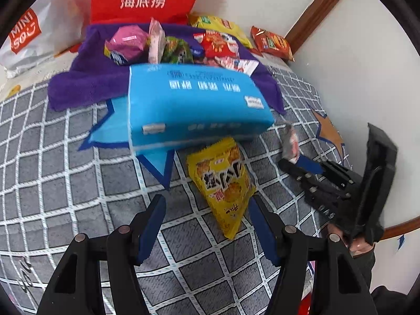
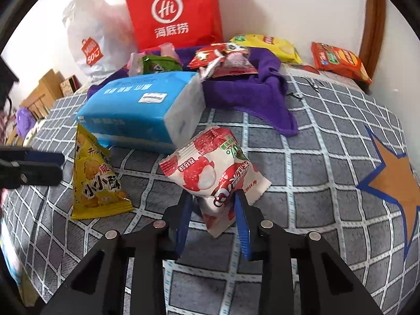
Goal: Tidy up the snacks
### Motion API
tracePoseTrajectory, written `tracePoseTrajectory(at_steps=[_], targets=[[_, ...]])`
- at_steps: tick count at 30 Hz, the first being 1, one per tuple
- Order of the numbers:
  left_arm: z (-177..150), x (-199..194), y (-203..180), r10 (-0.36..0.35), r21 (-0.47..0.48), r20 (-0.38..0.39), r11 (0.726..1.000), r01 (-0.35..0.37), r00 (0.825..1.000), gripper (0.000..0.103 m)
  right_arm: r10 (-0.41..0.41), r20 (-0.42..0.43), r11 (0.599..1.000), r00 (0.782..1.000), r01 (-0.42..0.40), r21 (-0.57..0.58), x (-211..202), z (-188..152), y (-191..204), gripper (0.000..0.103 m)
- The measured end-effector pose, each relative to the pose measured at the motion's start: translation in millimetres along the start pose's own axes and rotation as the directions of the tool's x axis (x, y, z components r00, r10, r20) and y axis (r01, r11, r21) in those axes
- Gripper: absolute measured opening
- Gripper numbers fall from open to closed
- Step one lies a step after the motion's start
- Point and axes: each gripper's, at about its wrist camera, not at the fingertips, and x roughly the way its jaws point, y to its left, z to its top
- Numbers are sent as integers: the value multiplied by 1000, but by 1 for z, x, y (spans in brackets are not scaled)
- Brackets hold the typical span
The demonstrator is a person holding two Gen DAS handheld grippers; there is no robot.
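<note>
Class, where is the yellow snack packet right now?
Lying flat on the checked bedspread, the yellow snack packet sits just before the blue tissue pack, ahead of the open left claw.

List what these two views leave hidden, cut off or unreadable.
- Yellow snack packet: left wrist view, its top end lies behind the blue tissue pack.
- Snacks on the purple towel: right wrist view, the tissue pack hides the left ones.
- Lychee snack packet: left wrist view, motion-blurred in the right tongs, print unreadable.
- MINISO bag: left wrist view, cut by the edge.
</note>
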Motion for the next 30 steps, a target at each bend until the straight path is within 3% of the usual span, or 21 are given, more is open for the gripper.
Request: tracePoseTrajectory(at_steps=[10,17,25,30], targets=[[-5,21,-7,-39,-19,-5,999,39,999,63,3,33,995,999,-6,96,-3,-5,-27,31],[5,37,-15,25,-29,35,999,-24,999,61,18,42,992,999,-23,121,-5,-8,-31,30],[3,35,-15,23,-13,51,1000,-23,998,48,24,24,993,999,-26,112,-13,-13,-18,28],[-11,13,-4,7,-20,71,1000,-6,997,47,51,0,995,999,-51,89,-24,-18,1,27]])
